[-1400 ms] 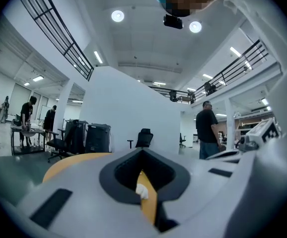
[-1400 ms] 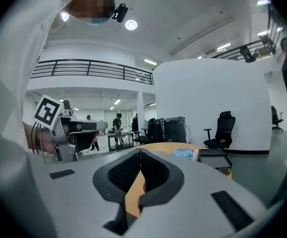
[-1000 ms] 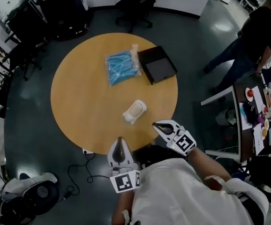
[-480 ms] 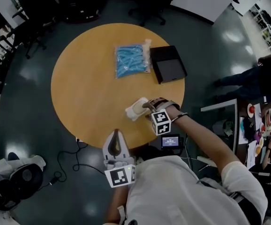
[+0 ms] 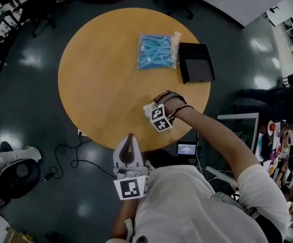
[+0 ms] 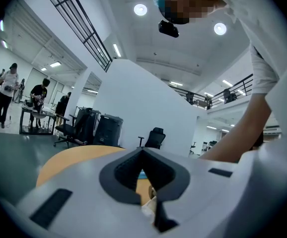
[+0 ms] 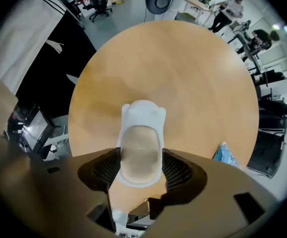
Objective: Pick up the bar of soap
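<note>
A beige bar of soap lies in a white soap dish on the round wooden table. My right gripper hangs directly over them. Its jaws are opening, one pad on each side of the dish with the soap between them, and neither visibly presses on it. In the head view the right gripper covers most of the dish. My left gripper hovers off the table's near edge, its jaws together and empty. The left gripper points across the table.
A blue packet and a black tray lie on the far side of the table. The packet also shows at the right gripper view's edge. A cable runs over the floor below the near edge. A small lit screen sits under the table.
My right gripper has moved from beyond the table's near edge forward over the soap dish. The left gripper has stayed near the edge. The head camera has shifted, so the table sits higher in view.
</note>
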Tool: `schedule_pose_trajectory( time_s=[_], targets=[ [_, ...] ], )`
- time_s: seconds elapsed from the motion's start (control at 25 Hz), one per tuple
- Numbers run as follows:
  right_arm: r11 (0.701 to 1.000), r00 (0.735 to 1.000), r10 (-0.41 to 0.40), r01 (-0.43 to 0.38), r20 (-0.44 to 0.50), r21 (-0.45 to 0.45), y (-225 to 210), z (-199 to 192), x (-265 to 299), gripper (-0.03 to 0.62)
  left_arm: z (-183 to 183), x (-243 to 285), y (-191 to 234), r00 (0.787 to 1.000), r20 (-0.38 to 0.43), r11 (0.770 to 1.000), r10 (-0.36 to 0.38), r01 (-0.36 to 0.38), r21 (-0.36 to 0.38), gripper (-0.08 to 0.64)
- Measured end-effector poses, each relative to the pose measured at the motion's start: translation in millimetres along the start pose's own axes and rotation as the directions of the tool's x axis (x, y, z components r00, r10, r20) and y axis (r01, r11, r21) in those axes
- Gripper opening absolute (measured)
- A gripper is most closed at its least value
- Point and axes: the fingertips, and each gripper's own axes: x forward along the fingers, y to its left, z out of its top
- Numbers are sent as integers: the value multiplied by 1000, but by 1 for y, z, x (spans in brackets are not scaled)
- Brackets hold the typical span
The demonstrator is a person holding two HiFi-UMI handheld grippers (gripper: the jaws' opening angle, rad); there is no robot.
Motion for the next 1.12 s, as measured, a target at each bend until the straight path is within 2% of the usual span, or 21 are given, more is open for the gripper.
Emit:
schedule_pose_trajectory(
  time_s=[0.2, 0.36, 0.52, 0.72, 0.96, 1.04, 1.12],
  targets=[
    [996, 991, 91, -92, -95, -3, 2, -3, 18, 273, -1, -4, 14, 1000, -5, 999, 23, -23, -22, 5],
    [993, 982, 113, -117, -148, -21, 2, -3, 17, 273, 4, -6, 24, 999, 4, 999, 31, -31, -16, 5],
    [996, 986, 87, -90, -146, -14, 3, -3, 17, 262, 2, -5, 27, 999, -10, 999, 34, -35, -33, 5],
    [1000, 996, 8, -8, -84, 8, -4, 3, 4, 261, -1, -3, 26, 1000, -6, 1000, 21, -21, -13, 5],
    [984, 995, -102, 98, 20, 147, -11, 0, -29, 261, 6, 4, 14, 1000, -3, 1000, -18, 18, 5, 5],
    [957, 981, -175, 148, 87, 249, -13, -3, -51, 261, 10, 5, 8, 1000, 1, 999, -30, 30, 15, 5],
    [902, 950, -262, 178, 171, 392, -11, -11, -78, 261, 12, 6, 0, 999, 4, 999, -42, 41, 23, 5]
  ],
)
